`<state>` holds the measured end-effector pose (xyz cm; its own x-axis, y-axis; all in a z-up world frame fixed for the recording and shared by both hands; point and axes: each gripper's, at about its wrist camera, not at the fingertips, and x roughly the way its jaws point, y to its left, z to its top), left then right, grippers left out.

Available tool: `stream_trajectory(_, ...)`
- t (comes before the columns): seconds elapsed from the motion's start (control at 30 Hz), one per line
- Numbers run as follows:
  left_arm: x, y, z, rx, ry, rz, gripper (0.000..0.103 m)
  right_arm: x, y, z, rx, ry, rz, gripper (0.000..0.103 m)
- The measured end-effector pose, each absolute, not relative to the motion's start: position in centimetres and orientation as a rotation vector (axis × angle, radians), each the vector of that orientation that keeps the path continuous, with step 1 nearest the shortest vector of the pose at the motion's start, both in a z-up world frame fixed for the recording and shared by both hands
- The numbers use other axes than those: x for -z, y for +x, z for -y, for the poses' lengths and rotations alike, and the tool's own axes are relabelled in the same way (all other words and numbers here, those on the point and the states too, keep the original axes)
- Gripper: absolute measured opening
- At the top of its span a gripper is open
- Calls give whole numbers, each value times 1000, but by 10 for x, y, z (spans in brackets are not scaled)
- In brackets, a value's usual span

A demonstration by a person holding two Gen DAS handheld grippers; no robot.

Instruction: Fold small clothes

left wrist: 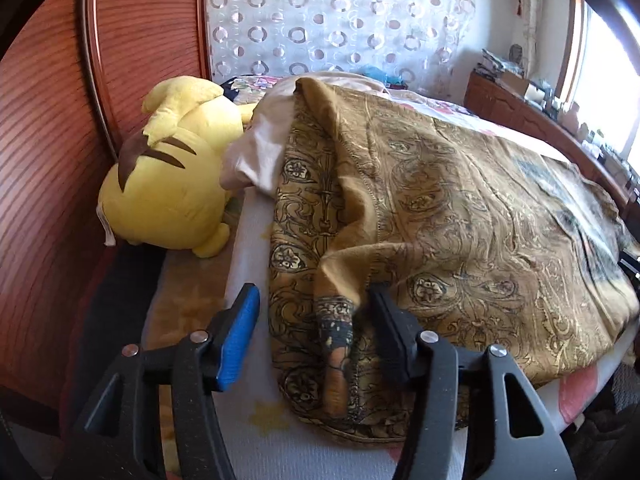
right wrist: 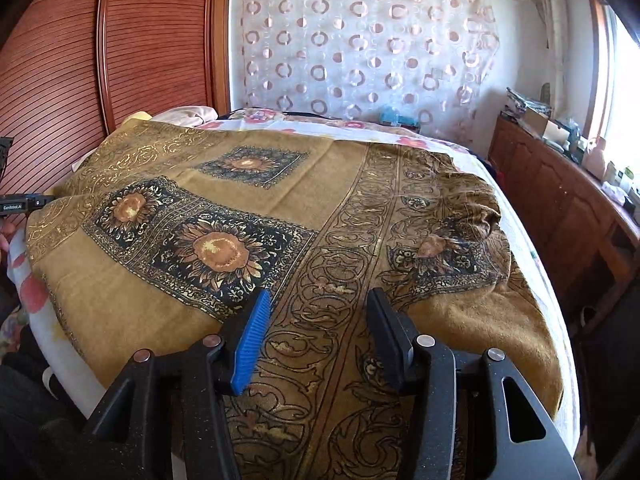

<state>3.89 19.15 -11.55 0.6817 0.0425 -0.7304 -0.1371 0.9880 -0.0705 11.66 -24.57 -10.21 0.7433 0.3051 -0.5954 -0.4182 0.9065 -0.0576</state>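
Observation:
An ochre cloth [left wrist: 440, 200] printed with dark scrollwork is spread over the bed; in the right wrist view the cloth [right wrist: 340, 176] shows black squares with sunflowers. My left gripper [left wrist: 314, 316] stands open over the cloth's near left corner, where a raised fold [left wrist: 340, 320] lies between the jaws with a gap beside the blue pad [left wrist: 240, 332]. My right gripper [right wrist: 318, 320] is open just above the scrollwork border band [right wrist: 320, 344], with nothing pinched. A bunched corner [right wrist: 472, 208] of the cloth sits at the far right.
A yellow plush toy [left wrist: 168, 184] lies at the bed's left beside a beige garment [left wrist: 260, 152]. A ribbed wooden wardrobe [right wrist: 152, 48] stands on the left, a circle-patterned curtain [right wrist: 360, 52] behind, and a cluttered wooden cabinet [right wrist: 560, 200] on the right. The bed sheet [left wrist: 248, 440] shows at the near edge.

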Motion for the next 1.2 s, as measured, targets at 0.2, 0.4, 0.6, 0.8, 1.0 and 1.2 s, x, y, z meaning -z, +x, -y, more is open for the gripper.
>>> stream_trajectory(0.2, 116, 36, -189, -103, -116, -810, 58, 102, 114, 251, -412, -160, -618, 53)
stream_trajectory(0.4, 114, 33, -189, -29, -128, -816, 35, 103, 114, 254, -419, -136, -618, 53)
stream_trajectory(0.6, 103, 30, -186, 45, -199, -778, 9, 103, 114, 254, -418, -133, -618, 53)
stream_trajectory(0.8, 50, 26, -153, 125, -182, -633, 9, 103, 113, 255, -418, -138, -619, 54)
stream_trajectory(1.0, 8, 39, -105, 244, -126, -544, 8, 103, 112, 255, -422, -127, -620, 54)
stream_trajectory(1.2, -12, 63, -60, 352, -92, -513, 8, 101, 112, 256, -424, -144, -630, 54)
